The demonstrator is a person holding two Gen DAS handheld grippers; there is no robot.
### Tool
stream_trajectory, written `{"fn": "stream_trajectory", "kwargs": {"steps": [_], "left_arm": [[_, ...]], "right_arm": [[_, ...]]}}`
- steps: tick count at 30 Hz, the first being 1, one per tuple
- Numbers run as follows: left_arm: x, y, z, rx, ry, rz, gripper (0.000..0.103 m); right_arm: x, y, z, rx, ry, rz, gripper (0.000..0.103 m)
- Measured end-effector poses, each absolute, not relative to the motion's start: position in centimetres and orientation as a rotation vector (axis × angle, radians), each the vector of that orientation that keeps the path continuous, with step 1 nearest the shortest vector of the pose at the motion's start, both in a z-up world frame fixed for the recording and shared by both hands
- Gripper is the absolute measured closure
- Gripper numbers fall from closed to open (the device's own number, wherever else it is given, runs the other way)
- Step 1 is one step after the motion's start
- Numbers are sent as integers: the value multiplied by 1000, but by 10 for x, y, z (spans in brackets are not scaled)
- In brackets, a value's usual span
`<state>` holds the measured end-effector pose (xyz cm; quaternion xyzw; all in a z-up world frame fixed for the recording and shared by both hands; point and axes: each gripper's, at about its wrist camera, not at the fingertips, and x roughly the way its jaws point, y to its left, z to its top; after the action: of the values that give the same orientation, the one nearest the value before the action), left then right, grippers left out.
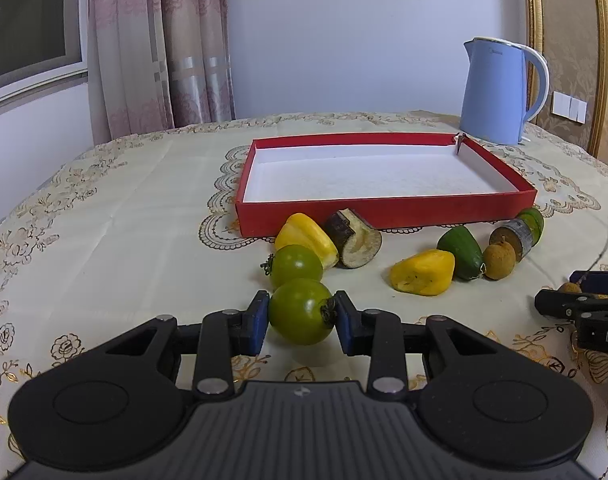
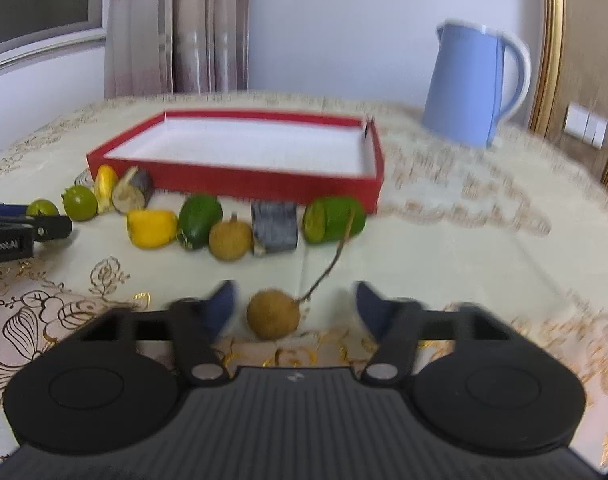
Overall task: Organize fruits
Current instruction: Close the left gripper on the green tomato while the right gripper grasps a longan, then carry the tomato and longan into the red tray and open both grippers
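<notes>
Left gripper (image 1: 301, 316) clamps green tomato (image 1: 299, 312) (right view hides it).

At your one o'clock, a pale blue electric kettle (image 1: 500, 92) stands on the cream, gold-embroidered tablecloth (image 1: 115, 208); pink patterned curtains (image 1: 159, 44) hang at eleven o'clock.

Right wrist view motion-blurred throughout, right gripper (image 2: 293, 306) finger edges smeared, left gripper (image 2: 21, 228) cut off by left edge, lettering on kettle (image 1: 498, 94) too small to read
</notes>
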<state>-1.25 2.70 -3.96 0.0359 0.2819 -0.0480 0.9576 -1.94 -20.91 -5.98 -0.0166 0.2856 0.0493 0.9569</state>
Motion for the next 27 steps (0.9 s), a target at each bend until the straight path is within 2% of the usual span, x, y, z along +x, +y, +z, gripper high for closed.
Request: {"fn": "stream_trajectory", "kwargs": {"steps": [2,4,14,21,27], "left_arm": [[-12,27,-40,70,576,-98,69],[-13,28,-39,67,575,-100,69],[-2,24,-24,64,556,-111,69],[40,10,7,66,494,-101,69],[91,-2,18,88,471,-71,69]], "right_arm": [[-17,-213,-61,-1,589,112,54],[-18,-212,-60,-5,585,120,72],[-16,-215,-50,8,507,68,73],[18,-217,-11,13,383,49,73],[54,-219,-6,66,369,42,73]]}}
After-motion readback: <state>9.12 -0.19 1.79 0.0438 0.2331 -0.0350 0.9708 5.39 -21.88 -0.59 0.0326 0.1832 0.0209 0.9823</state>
